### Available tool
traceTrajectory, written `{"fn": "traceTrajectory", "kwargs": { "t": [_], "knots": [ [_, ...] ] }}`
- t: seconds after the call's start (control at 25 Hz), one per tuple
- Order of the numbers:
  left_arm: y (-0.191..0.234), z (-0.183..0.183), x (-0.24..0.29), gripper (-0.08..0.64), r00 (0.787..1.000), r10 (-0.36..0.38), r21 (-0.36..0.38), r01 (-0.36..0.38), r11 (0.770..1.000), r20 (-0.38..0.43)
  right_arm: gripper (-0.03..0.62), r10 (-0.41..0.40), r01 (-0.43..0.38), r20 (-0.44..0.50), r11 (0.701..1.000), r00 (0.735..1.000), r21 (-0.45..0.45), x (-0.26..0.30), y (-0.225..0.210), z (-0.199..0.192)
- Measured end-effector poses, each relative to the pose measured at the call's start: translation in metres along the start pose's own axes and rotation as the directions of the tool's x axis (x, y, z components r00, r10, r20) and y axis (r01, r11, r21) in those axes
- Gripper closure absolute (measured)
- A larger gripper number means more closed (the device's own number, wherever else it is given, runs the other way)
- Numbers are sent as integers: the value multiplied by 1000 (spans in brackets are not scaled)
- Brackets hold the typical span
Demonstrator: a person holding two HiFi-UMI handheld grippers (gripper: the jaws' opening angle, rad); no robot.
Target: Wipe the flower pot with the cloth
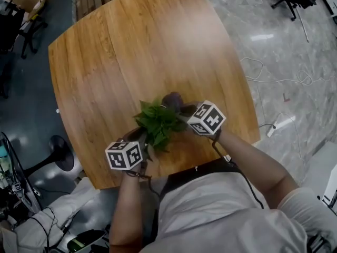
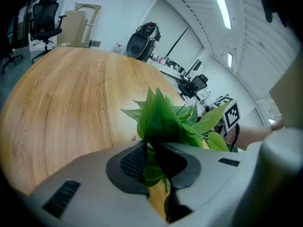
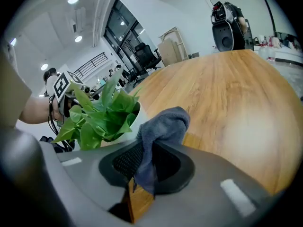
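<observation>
While leaves (image 2: 163, 119) in left tongs (image 2: 152, 163), cloth (image 3: 163, 124) in right tongs (image 3: 142, 163)

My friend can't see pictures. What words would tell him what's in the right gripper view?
The right gripper pinches a grey cloth between its jaws, next to a white pot holding a leafy green plant. The pot stands on a wooden table, with an office room behind.
</observation>
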State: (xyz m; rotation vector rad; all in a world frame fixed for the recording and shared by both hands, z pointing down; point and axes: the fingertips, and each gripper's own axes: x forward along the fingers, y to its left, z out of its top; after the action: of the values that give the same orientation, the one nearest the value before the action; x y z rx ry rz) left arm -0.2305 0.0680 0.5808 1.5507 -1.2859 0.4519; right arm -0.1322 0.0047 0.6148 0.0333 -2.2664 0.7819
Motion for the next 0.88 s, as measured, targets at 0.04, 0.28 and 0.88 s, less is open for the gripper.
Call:
{"fn": "traceTrajectory", "kwargs": {
  "t": [0.04, 0.28, 0.88],
  "knots": [
    [0, 1, 1, 509, 1000, 1, 2, -1, 1000, -2, 528, 0, 0, 1, 1000, 1000, 1, 3, -1, -1],
    [0, 5, 6, 508, 998, 58, 63, -56, 996, -32, 528, 36, -37, 45, 999, 998, 9, -16, 13, 2],
    [-10, 22, 23, 517, 990, 94, 285, -61, 957, -104, 528, 59, -60, 17, 996, 998, 71, 5, -15, -26]
  ]
}}
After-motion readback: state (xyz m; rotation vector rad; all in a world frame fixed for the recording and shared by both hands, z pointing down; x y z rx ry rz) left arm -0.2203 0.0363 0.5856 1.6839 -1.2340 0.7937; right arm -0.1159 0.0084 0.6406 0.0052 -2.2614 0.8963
